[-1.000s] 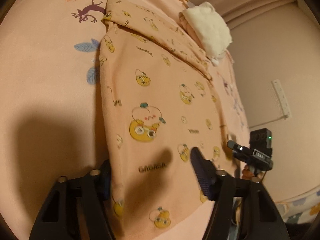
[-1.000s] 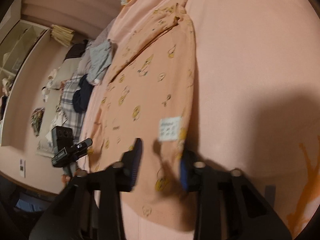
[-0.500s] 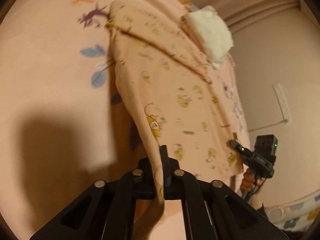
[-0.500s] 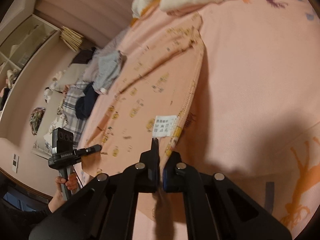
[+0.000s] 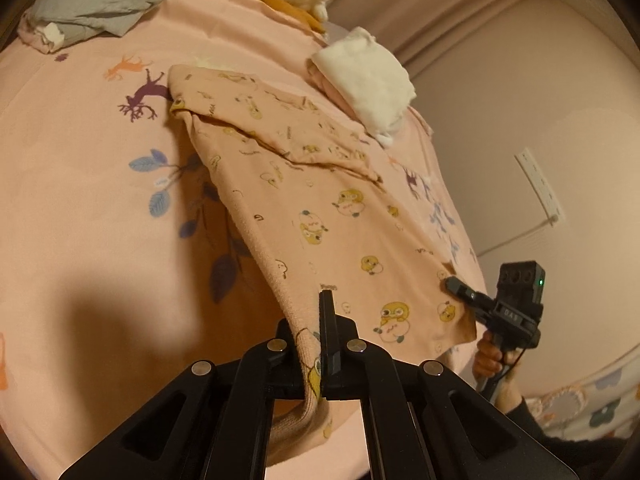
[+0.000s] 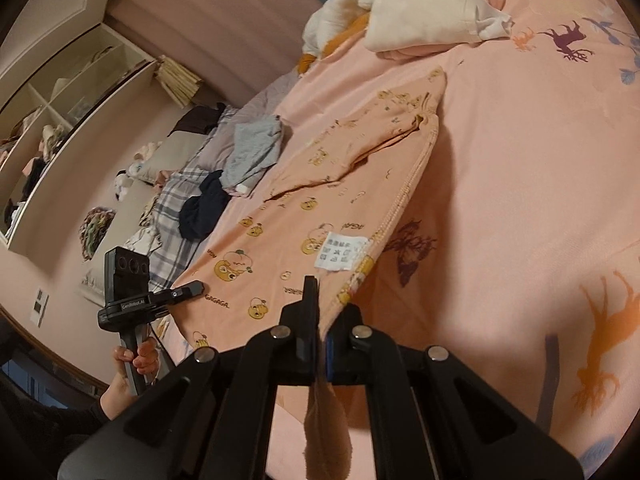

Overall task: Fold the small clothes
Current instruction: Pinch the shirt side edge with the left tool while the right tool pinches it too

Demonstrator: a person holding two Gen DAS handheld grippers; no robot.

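The peach printed garment [image 5: 320,216] is lying spread on the bed [image 5: 80,208], with its near hem lifted off the pink sheet at two corners. The left gripper [image 5: 316,340] is clamping one near corner of the hem, the cloth running between its closed jaws and hanging below them in a short fold. The right gripper [image 6: 320,344] is pinching the opposite near corner in the same way, its jaws closed on the fabric just below the white care label [image 6: 340,254], and a flap of cloth is dangling under it. Between the two grippers the hem is stretching taut, while the far part of the garment, with a sleeve folded across it, is resting flat on the sheet.

Two grippers are showing, each also appearing in the other's view, held by a hand [image 6: 136,360] at the bed's edge. One peach garment is being handled. Beyond it a cream fleece piece [image 5: 368,80] is sitting just past the folded sleeve, a grey garment [image 5: 92,0] is lying well apart at the far side, and a dark navy item [image 6: 204,206] is bunched near a plaid blanket [image 6: 172,216].

The pinched corners themselves are hiding inside the jaws. The label's print is too small to read, and the shelf contents at the wall are blurring into shapes.
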